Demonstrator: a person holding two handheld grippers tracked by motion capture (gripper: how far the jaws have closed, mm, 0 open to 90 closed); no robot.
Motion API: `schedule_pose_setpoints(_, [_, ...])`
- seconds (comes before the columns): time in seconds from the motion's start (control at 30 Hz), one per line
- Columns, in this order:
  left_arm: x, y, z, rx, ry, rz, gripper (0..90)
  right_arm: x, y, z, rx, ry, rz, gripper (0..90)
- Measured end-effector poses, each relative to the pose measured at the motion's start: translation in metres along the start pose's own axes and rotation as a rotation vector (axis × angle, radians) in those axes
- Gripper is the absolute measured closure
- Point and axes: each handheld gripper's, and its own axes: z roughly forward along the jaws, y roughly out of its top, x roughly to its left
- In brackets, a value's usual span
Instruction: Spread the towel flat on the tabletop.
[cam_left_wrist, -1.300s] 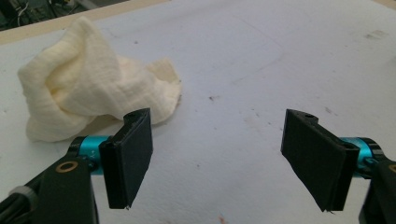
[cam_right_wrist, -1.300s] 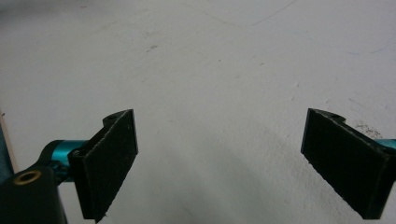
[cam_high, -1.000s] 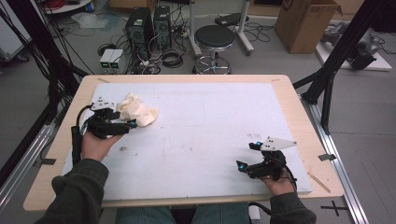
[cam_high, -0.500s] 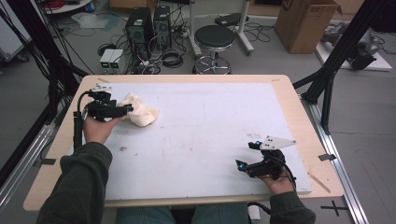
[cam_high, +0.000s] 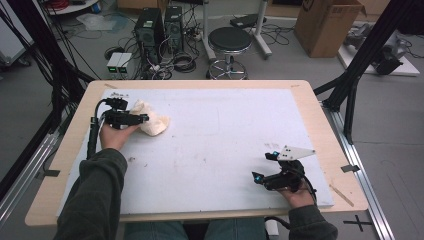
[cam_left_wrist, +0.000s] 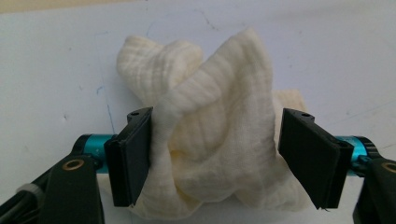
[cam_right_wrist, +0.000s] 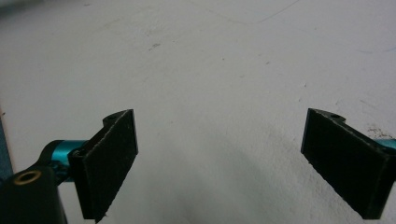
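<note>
Jaws of the left gripper (cam_left_wrist: 215, 158) stand spread, with the crumpled cream cloth (cam_left_wrist: 210, 135) bunched between them; one pad touches the fabric, the other sits just beside it. The cloth lies at the worktop's (cam_high: 225, 130) far-left area. The right gripper (cam_right_wrist: 233, 163) has jaws wide apart, holding nothing, over the bare white surface near the right front.

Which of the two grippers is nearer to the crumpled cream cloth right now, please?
The left. The left gripper has its open jaws on either side of the cloth at the table's far left; the right gripper sits open near the front right edge, well apart from it.
</note>
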Motion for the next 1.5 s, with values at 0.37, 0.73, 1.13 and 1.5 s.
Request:
schedule_pose_setpoints(0.37, [-0.01,-0.01,0.026,0.098,0.066,0.06,41.9,-0.001,-0.001,-0.003,-0.004,-0.001,0.001,10.1])
schedule_pose_setpoints(0.73, [-0.016,-0.011,0.029,0.121,0.088,0.064,60.0,0.001,0.0,-0.002,-0.008,0.005,-0.008,10.1])
schedule_pose_setpoints(1.13, [-0.017,-0.005,0.013,0.075,0.043,0.051,69.6,0.002,0.0,-0.001,-0.003,0.003,-0.009,10.1])
schedule_pose_setpoints(1.5, [-0.032,0.001,-0.013,0.013,-0.04,0.052,69.7,0.004,0.001,-0.001,-0.01,-0.008,-0.012,10.1])
